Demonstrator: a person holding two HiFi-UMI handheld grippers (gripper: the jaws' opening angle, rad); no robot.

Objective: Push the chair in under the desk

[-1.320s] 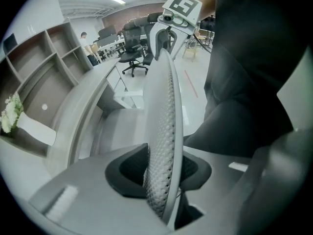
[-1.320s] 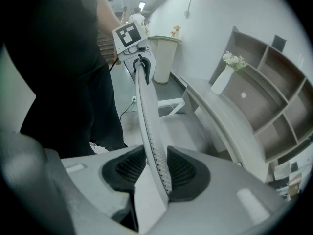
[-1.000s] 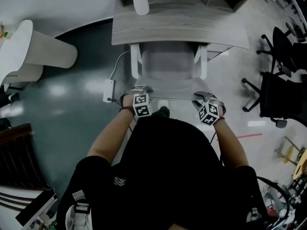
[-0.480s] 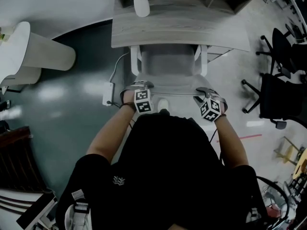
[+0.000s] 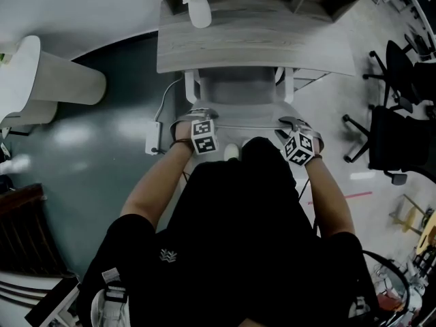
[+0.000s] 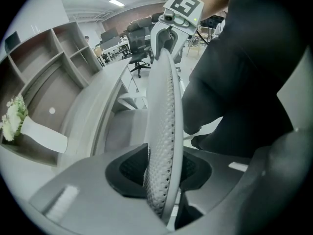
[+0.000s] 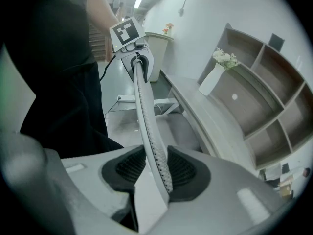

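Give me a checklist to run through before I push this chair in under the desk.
1. Left gripper jaws clamped on the chair backrest: ok.
2. Right gripper jaws clamped on the same backrest: ok.
3. Chair seat lined up with the gap under the desk: ok.
4. Armrests low enough to pass under the desk edge: cannot tell from above.
5. Power strip on the floor to the left, clear of the chair's base: cannot tell, the base is hidden.
6. Vase upright on the desk, back from the front edge: ok.
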